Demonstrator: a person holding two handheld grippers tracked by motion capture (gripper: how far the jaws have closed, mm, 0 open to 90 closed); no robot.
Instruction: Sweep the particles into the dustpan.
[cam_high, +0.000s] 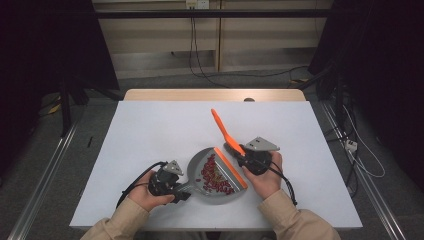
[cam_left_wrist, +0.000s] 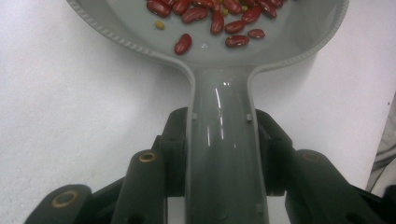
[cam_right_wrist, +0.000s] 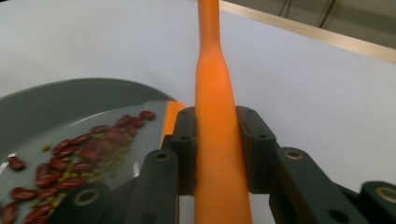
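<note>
On the white counter (cam_high: 150, 130) sits the grey dustpan (cam_high: 200, 162), left claw (cam_left_wrist: 223, 140) clamped on its handle. The right claw (cam_right_wrist: 217, 140) grips the orange brush (cam_high: 222, 131), apparently resting at the pan's edge beside red beans (cam_high: 212, 175).

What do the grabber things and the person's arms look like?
Each hand carries a black gripper: the left gripper and right gripper. Both wear a grey three-cornered plate on top and trail a black cable. Up close, the black fingers are blocky, joined to arms with round brass-coloured rivets. The person wears tan sleeves.
</note>
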